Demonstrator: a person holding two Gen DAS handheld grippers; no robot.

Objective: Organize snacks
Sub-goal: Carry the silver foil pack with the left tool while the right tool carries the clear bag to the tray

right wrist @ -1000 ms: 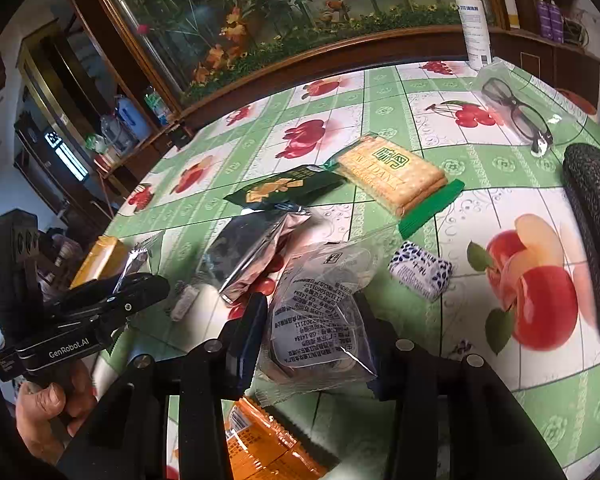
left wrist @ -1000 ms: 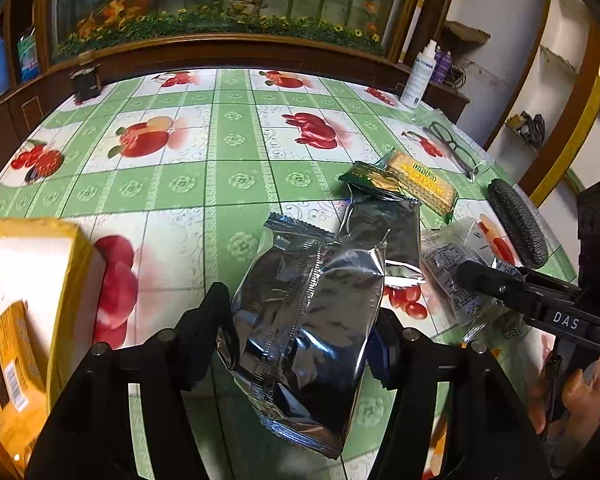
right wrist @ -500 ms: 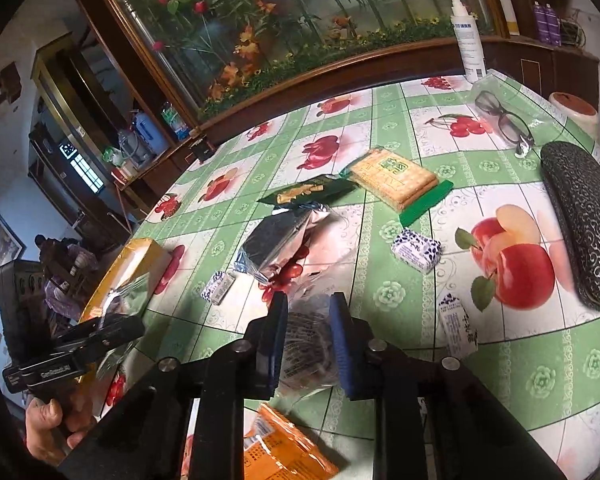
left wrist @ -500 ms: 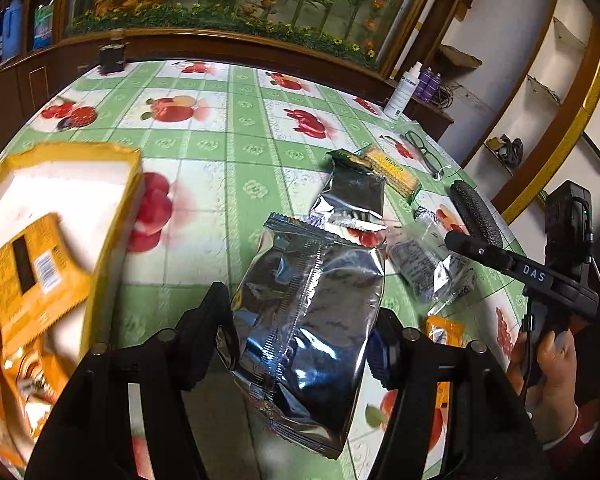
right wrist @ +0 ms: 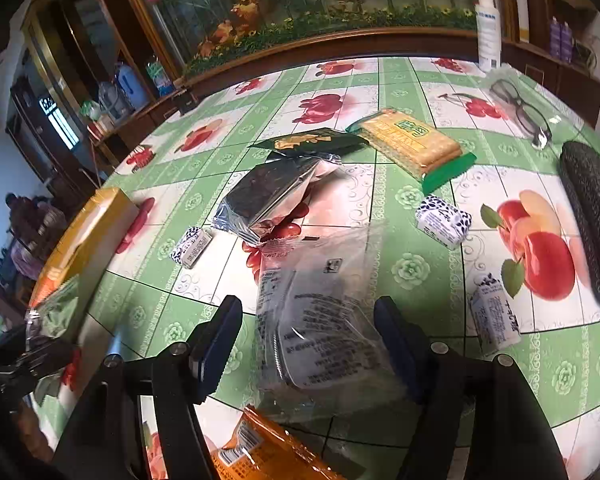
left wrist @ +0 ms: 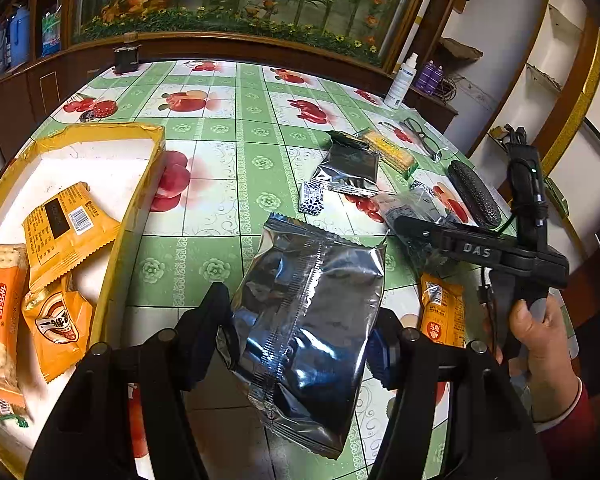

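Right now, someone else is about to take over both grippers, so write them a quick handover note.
Left gripper: shut on the silver packet, held above the table beside the yellow box.
Right gripper: jaws just opened; the clear packet lies loose between them.
Done: several orange packets in the box.
Left: box the silver packet, regrasp the clear one, then collect the remaining snacks on the table.

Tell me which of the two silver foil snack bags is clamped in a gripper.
The larger silver bag, clamped in the left gripper and lifted off the table. The other silver bag lies flat on the tablecloth beside the yellow cracker pack.
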